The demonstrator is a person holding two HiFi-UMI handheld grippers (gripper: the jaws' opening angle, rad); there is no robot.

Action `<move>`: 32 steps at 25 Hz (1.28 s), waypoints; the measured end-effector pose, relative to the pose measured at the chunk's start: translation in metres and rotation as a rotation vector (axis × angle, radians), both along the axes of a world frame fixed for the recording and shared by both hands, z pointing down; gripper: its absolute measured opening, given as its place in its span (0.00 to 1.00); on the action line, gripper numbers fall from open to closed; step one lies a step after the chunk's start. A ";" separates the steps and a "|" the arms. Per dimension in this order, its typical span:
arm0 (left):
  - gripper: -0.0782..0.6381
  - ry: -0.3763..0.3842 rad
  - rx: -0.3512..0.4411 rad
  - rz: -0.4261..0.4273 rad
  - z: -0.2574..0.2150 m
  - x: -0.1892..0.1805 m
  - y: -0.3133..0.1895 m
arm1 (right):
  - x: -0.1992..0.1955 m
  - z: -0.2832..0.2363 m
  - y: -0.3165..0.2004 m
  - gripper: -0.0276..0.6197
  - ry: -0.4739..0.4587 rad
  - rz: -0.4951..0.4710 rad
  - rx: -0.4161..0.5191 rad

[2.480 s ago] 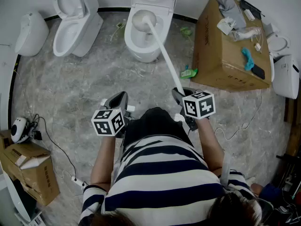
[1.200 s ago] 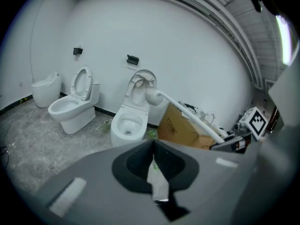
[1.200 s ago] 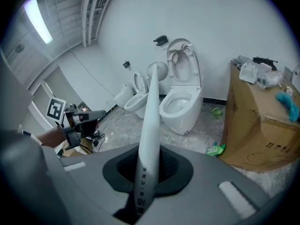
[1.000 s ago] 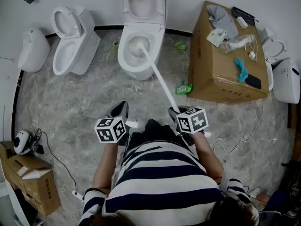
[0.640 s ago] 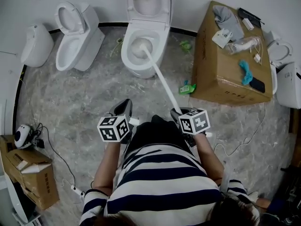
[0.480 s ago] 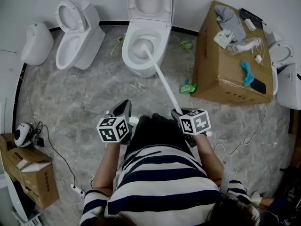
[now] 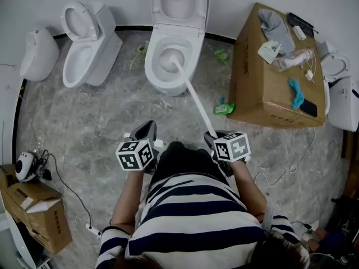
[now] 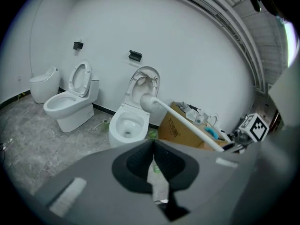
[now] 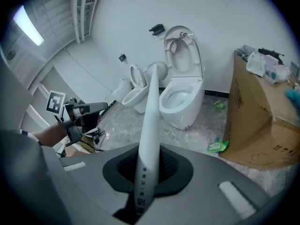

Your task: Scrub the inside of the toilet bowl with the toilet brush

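Clamping the smooth white toilet brush (image 9: 151,111) is the right gripper (image 9: 146,168).

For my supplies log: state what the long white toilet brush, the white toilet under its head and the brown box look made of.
Long white toilet brush: probably plastic, smooth matte handle with printed lettering.
White toilet: seemingly glazed ceramic, glossy.
Brown box: cardboard, matte, printed side.

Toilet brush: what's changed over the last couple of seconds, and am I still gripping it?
The brush head has moved from the back edge of the toilet bowl toward its middle, nearer the person. Most of that happened early on, and it has hardly shifted since. The right gripper stays shut on the handle. The left gripper stays shut and empty. The cardboard box has not moved.
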State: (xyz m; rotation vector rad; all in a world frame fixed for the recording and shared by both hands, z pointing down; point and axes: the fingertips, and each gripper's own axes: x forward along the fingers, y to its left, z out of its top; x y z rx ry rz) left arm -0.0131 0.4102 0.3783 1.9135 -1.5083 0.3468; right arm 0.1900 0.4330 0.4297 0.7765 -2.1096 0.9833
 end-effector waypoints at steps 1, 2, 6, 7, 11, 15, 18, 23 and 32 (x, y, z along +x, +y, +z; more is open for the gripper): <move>0.11 0.002 0.001 0.004 0.000 -0.004 -0.008 | -0.005 -0.001 -0.008 0.09 0.002 0.004 -0.003; 0.11 0.004 0.002 0.006 -0.001 -0.009 -0.016 | -0.010 -0.001 -0.016 0.09 0.005 0.007 -0.006; 0.11 0.019 -0.009 0.012 0.000 -0.030 -0.042 | -0.033 0.000 -0.044 0.09 0.019 0.008 -0.019; 0.11 0.021 -0.014 0.014 0.002 -0.036 -0.048 | -0.039 0.001 -0.052 0.09 0.022 0.010 -0.024; 0.11 0.028 -0.027 0.023 0.006 -0.066 -0.072 | -0.065 0.006 -0.076 0.09 0.041 0.015 -0.042; 0.11 0.038 -0.047 0.036 0.013 -0.097 -0.087 | -0.089 0.012 -0.092 0.09 0.080 0.012 -0.063; 0.11 0.031 -0.058 0.048 0.019 -0.113 -0.101 | -0.102 0.015 -0.106 0.09 0.092 0.013 -0.069; 0.11 0.033 -0.064 0.051 0.027 -0.116 -0.122 | -0.102 0.029 -0.125 0.09 0.123 0.011 -0.101; 0.11 -0.009 -0.085 -0.008 0.042 -0.113 -0.184 | -0.084 0.058 -0.199 0.09 0.160 -0.068 -0.124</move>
